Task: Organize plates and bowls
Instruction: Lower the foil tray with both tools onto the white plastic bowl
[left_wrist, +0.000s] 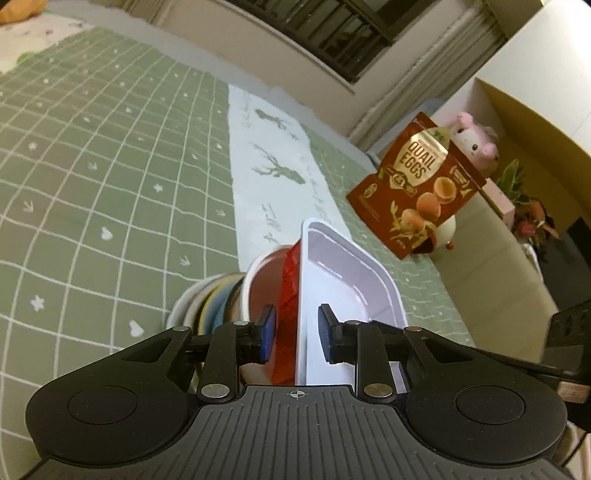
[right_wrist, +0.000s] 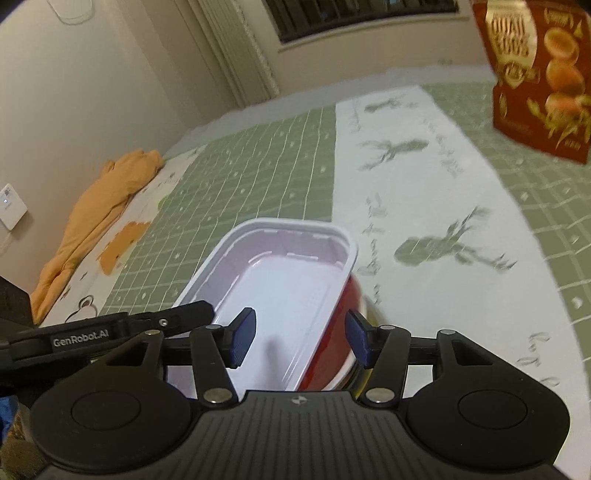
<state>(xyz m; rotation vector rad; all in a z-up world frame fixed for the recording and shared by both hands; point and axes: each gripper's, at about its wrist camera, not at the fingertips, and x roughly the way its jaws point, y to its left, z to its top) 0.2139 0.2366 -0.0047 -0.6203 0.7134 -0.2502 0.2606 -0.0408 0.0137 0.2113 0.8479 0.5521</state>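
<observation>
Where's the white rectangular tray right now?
The white tray sits on top of the red bowl on the dish stack, on the green checked cloth. In the left wrist view its near rim lies between the left claw fingers.

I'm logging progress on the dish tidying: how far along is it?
Mostly stacked, it seems: the white rectangular tray sits on the red bowl, with more bowls nested beside it. In hand: the left gripper straddles the tray's wall, jaws not shut; the right gripper is open. No other loose dishes show.
</observation>
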